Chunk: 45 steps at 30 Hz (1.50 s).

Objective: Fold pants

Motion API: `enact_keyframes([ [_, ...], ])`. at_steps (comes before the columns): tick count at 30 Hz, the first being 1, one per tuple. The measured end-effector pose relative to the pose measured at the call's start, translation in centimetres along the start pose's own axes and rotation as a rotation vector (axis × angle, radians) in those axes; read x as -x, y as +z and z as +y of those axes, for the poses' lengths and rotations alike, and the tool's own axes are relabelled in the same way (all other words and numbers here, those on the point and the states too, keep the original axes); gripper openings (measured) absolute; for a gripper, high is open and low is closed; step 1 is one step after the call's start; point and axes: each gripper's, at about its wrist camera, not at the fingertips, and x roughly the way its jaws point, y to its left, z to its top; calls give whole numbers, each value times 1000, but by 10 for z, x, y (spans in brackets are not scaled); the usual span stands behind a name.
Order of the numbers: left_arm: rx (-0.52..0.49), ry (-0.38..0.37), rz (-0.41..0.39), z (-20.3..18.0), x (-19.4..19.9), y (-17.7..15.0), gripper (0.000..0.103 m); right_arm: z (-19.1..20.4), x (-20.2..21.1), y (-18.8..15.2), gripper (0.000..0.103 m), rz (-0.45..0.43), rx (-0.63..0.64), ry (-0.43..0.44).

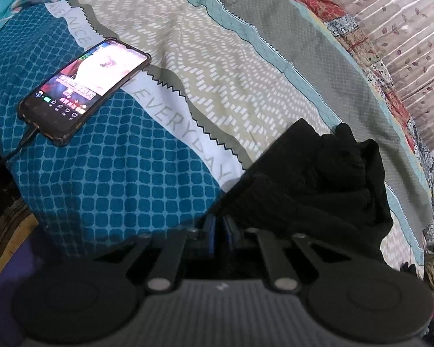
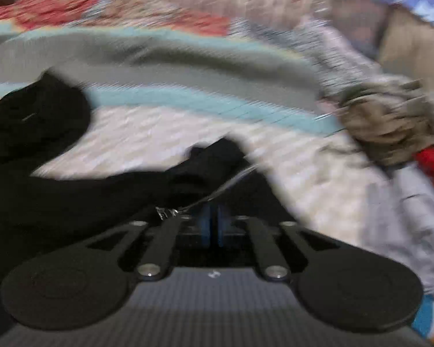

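The black pants (image 1: pixel 318 185) are lying bunched and rumpled on the bed (image 1: pixel 217 72), over its beige dashed stripe beside the grey and teal bands. In the blurred right wrist view the dark cloth (image 2: pixel 72 196) is sprawling from a heap at the left across to the middle foreground, folds overlapping, no crease visible.

bed (image 1: pixel 205 66): patchwork-print sheet in teal grid, beige dashes, grey | far edge: floral quilt (image 1: pixel 358 37) | wall side: leaf-print pleated curtain (image 1: pixel 410 37) | on sheet: lit phone (image 1: pixel 84 89), cable plugged in | light: dim, indoor
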Motion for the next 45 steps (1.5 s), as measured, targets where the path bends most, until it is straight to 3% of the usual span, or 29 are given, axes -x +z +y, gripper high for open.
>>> enact_keyframes([
  [2, 5, -7, 3, 2, -1, 0, 7, -41, 5, 17, 6, -48, -137, -76],
  [5, 5, -5, 4, 2, -2, 1, 10, -110, 8, 32, 6, -83, -291, -260],
  [8, 20, -20, 2, 1, -1, -1, 36, -165, -12, 33, 17, 46, -362, -427],
  [9, 22, -39, -2, 1, 0, -3, 48, -177, -15, 28, 33, 93, -399, -447],
  [11, 15, -52, -5, -2, 2, -6, 60, -193, -3, 12, 37, 71, -535, -386],
  [14, 0, -67, 0, -5, 1, -8, 65, -192, 17, -18, 37, 35, -643, -224],
  [16, -11, -66, 3, -7, 0, -8, 61, -178, 17, -35, 38, 49, -649, -129],
  [17, -17, -65, 5, -8, 0, -8, 48, -169, 14, -39, 38, 57, -645, -88],
  [18, -24, -61, 9, -9, -1, -8, 29, -160, 10, -45, 40, 68, -640, -58],
  [20, -24, -37, 19, -8, -3, -7, 7, -147, 1, -54, 41, 88, -634, -48],
  [22, 11, -28, 26, -1, -4, -5, 6, -145, -9, -58, 41, 99, -694, -44],
  [26, 54, -26, 0, 5, 6, 4, 6, -163, -30, -62, 42, 68, -917, 51],
  [27, 62, -27, -14, 6, 9, 8, 6, -165, -34, -61, 29, 72, -953, 83],
  [28, 73, -33, -28, 7, 14, 14, 6, -163, -34, -60, 8, 86, -968, 92],
  [30, 98, -57, -39, 9, 22, 27, 6, -161, -27, -51, 8, 89, -960, 59],
  [34, 95, -78, -79, 7, 36, 53, 6, -157, 24, -33, 7, -1, -875, 11],
  [38, 62, -55, -104, 10, 43, 72, 6, -151, 64, -42, 8, 1, -832, -25],
  [40, 61, -41, -79, 18, 34, 75, 6, -140, 67, -58, 8, 38, -783, -63],
  [42, 49, -16, -24, 24, 17, 72, 8, -132, 49, -81, 13, 136, -731, -128],
  [44, 15, 52, 22, 26, 1, 60, 18, -129, 31, -104, 16, 232, -714, -170],
  [45, 8, 80, 34, 28, -4, 54, 25, -130, 36, -111, 16, 190, -745, -165],
])
